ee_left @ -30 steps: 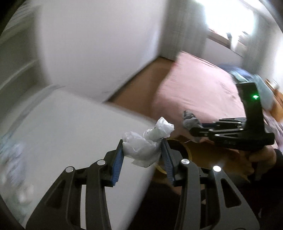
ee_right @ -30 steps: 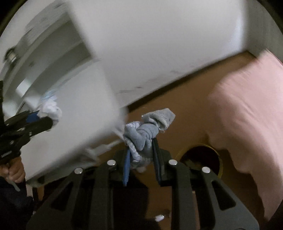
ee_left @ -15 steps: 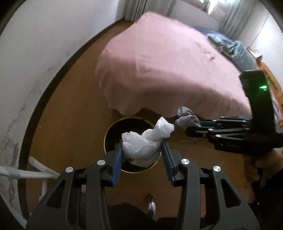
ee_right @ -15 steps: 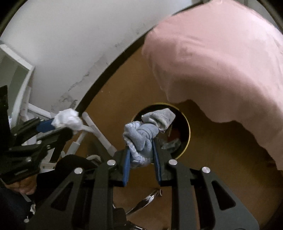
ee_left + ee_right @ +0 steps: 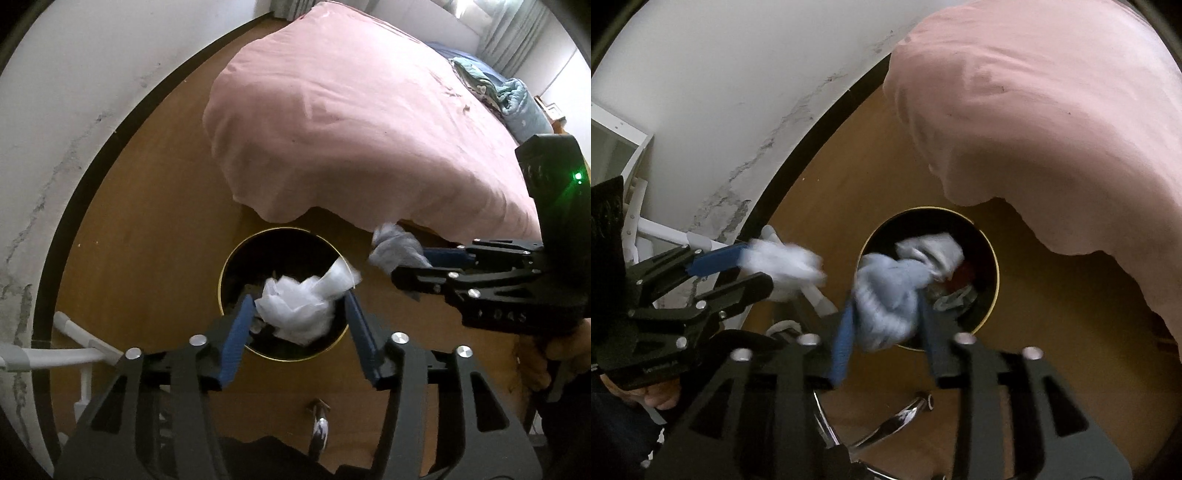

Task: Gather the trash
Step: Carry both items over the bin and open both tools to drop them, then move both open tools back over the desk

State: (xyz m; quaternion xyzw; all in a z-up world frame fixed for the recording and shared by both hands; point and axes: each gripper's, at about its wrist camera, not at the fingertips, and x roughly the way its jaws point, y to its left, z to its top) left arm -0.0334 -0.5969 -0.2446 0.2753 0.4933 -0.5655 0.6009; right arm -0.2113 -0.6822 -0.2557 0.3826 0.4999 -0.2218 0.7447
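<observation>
**Both wads are hanging over the bin mouth as the tools are letting go**

The left tool is pointing steeply down, and directly beyond its tips the round black bin with a thin gold rim is standing on the wooden floor, in the lower centre of the left wrist view. The white wad of thin crinkled plastic or paper is sitting between the blue pads. The jaws have just been opening — a gap is showing on the left side, and on the right the wad is perhaps only brushing the pad, so the tool is standing apart, not clamped.

The right tool is pointing down in the same way. Its jaws have also just been opening, with the soft grey-blue cloth wad loose and blurred between them, overlapping the left rim of the bin in the right wrist view. So I judge this wad is nearer the edge than the white one, and it could catch on the rim.

The pink bed cover, smooth and slightly wrinkled, is hanging just beside the bin at the upper right.
</observation>
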